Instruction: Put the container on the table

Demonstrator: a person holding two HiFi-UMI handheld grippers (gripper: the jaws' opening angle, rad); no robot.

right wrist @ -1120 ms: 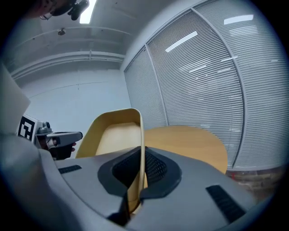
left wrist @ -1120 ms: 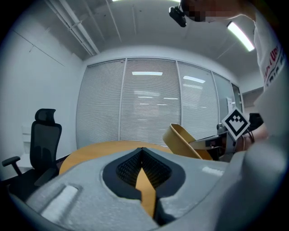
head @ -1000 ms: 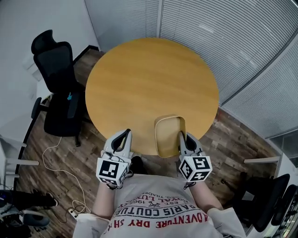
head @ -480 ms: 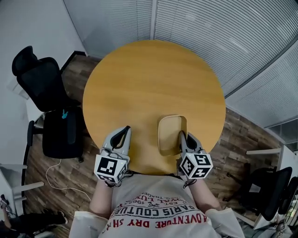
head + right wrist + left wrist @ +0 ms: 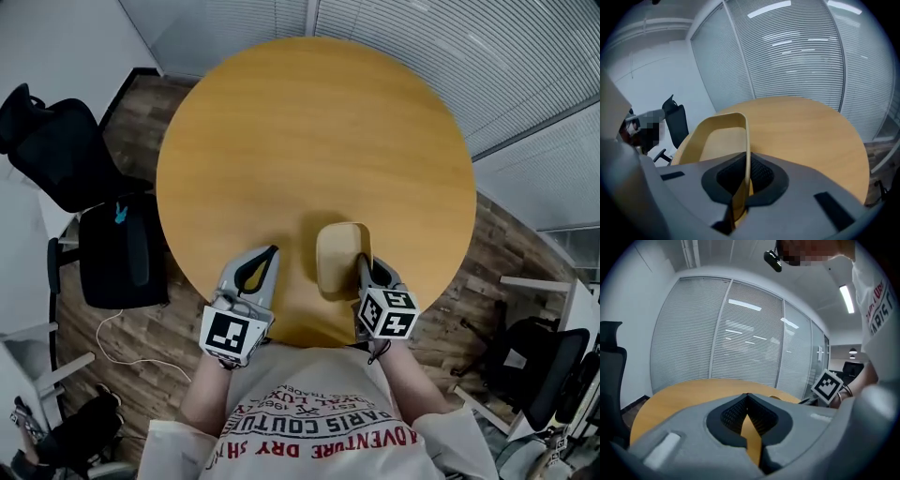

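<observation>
We hold a gripper in each hand over the near edge of the round wooden tabletop [image 5: 309, 141]. The right gripper [image 5: 361, 262] has its jaws pinched on the thin right-hand wall of the container [image 5: 337, 255], a tan, shallow tub with rounded corners and its open side up. In the right gripper view, that wall [image 5: 746, 140] stands straight up between the jaws of the right gripper [image 5: 747, 164], and the rest of the container [image 5: 717, 138] stretches away to the far left of them.

The container sits over the near part of the tabletop, a little right of centre and inside the rim. A soft shadow lies on the wood just to its left. We cannot tell whether its base touches the wood.

The left gripper [image 5: 271, 251] is to the left of the container, apart from it, with its tips over the near edge of the tabletop. In its own view the jaws of the left gripper [image 5: 747, 396] meet at the tips with nothing between them, and only bare tabletop [image 5: 684, 394] shows through the slot behind.

On the far left a black office chair [image 5: 56, 150] stands on the plank floor [image 5: 497, 253], with a white cable [image 5: 108, 323] lying near it. Slatted blinds [image 5: 422, 37] run behind the far side of the tabletop. Our printed shirt [image 5: 319, 417] fills the near edge.
</observation>
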